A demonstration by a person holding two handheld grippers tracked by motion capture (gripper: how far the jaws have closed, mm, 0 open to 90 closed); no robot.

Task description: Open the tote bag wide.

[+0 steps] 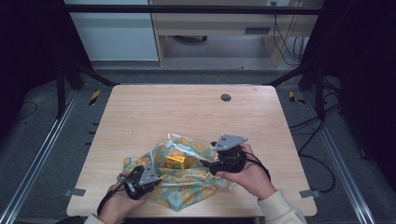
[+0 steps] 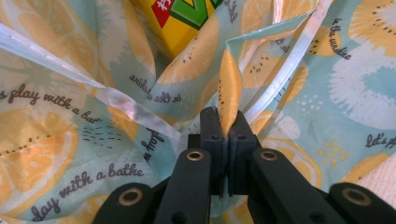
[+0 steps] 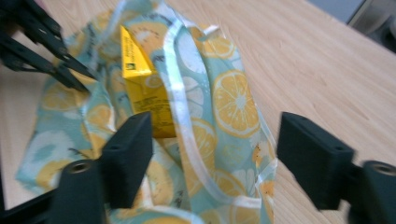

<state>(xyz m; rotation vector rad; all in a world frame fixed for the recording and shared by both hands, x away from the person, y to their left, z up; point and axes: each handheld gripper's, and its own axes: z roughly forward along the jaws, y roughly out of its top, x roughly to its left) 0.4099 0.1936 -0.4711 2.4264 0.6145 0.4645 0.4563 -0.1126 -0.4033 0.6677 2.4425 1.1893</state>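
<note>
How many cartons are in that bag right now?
1. A yellow carton stands in the open mouth of the lemon-print bag, between the left gripper pinching the fabric and the open right gripper. The folds may hide more.

A light wooden table (image 1: 187, 107) with rounded corners is seen from above, and its grain is also shown close up in the right gripper view (image 3: 303, 56). A round grey cap (image 1: 226, 97) is set into the tabletop near the far edge. Small grey brackets (image 1: 74, 192) (image 1: 308, 193) are fixed at the near corners. The table is enclosed by a black frame (image 1: 187, 9), and a metal rail (image 1: 37, 163) is laid along the grey floor at the left. Yellow-black striped markers (image 1: 95, 97) (image 1: 292, 96) are placed by the far corners. Black cables (image 1: 308, 126) are trailed over the floor at the right. Pale wooden furniture (image 1: 210, 28) and a white panel (image 1: 112, 32) are seen behind.
</note>
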